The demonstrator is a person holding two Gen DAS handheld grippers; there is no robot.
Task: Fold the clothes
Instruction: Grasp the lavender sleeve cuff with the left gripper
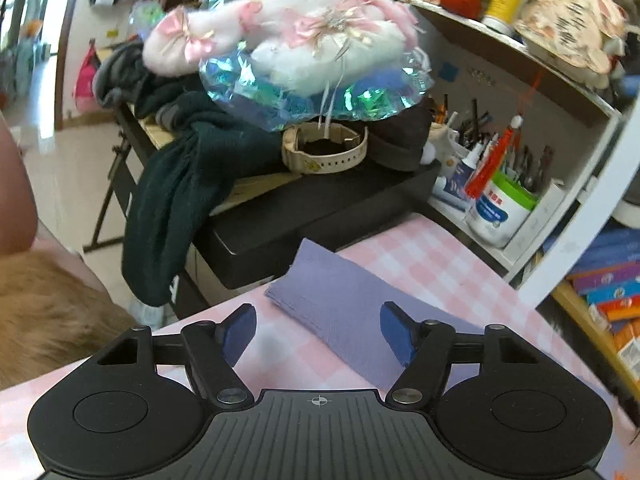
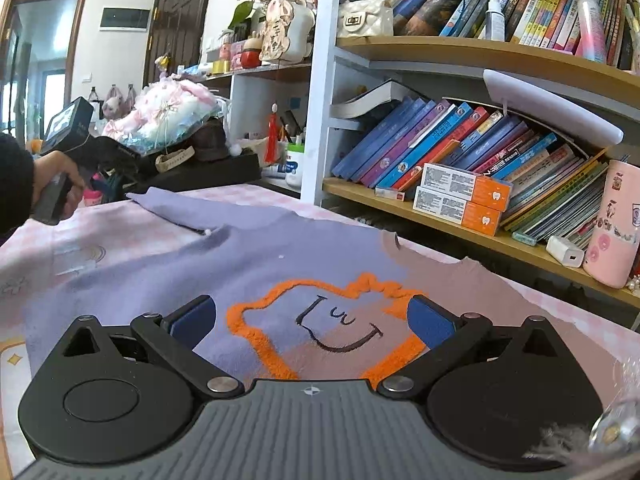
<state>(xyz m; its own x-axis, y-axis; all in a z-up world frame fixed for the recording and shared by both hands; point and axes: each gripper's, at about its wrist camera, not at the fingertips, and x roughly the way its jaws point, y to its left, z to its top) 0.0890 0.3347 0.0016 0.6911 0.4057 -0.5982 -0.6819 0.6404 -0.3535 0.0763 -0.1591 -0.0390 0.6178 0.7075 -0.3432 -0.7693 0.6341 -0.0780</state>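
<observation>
A lilac sweatshirt point(image 2: 280, 256) with an orange outlined smiling figure point(image 2: 336, 320) lies flat on the pink checked tablecloth point(image 2: 120, 224). Its sleeve point(image 1: 340, 296) stretches toward the table's far left corner and shows in the left wrist view. My left gripper point(image 1: 318, 334) is open and empty, hovering just above the sleeve end. It also shows in the right wrist view point(image 2: 68, 148), held by a hand at the far left. My right gripper point(image 2: 312, 320) is open and empty, low over the printed chest.
A black box point(image 1: 312, 216) with dark clothes point(image 1: 180, 200), a watch and a pink plush stands beyond the table's left end. Bookshelves point(image 2: 460, 216) run along the far edge, with jars point(image 1: 500, 208) and pens. A pink cup point(image 2: 612, 228) stands on the lower shelf.
</observation>
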